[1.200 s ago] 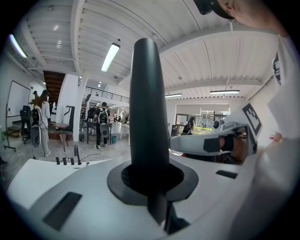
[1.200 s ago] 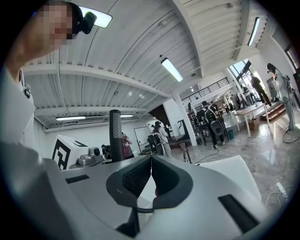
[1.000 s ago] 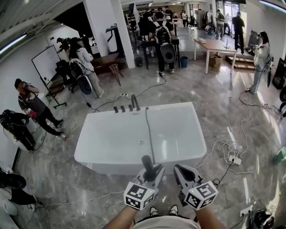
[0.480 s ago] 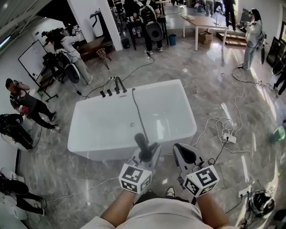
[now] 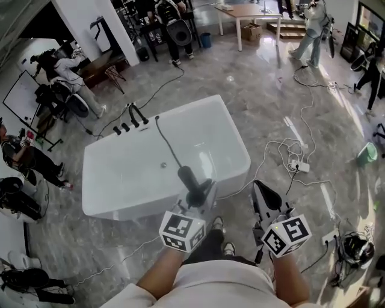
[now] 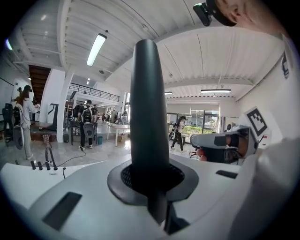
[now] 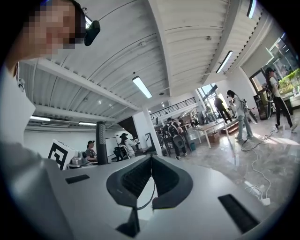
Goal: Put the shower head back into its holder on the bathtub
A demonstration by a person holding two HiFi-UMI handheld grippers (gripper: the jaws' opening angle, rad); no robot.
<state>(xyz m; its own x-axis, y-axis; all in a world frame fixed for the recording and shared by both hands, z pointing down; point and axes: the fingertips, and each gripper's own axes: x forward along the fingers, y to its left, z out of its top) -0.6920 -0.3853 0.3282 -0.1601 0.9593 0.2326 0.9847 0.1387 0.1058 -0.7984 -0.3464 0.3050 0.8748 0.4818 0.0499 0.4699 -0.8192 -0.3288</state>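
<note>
the person has walked on and turned. the tub [image 5: 120,180] was straight across the middle of the head view. now it sits slanted and more to the left. the shower head [image 5: 187,182] in the left gripper [image 5: 201,191] was just short of the tub's near side. now it is up over the white rim there, and the hose [image 5: 170,150] runs slanting down to it. the right gripper [image 5: 260,191] has swung out past the tub's corner, over the floor [image 5: 289,108]. one leg [image 5: 207,243] now steps forward between the grippers. the table [image 5: 246,11] has slid up to the top edge.
</note>
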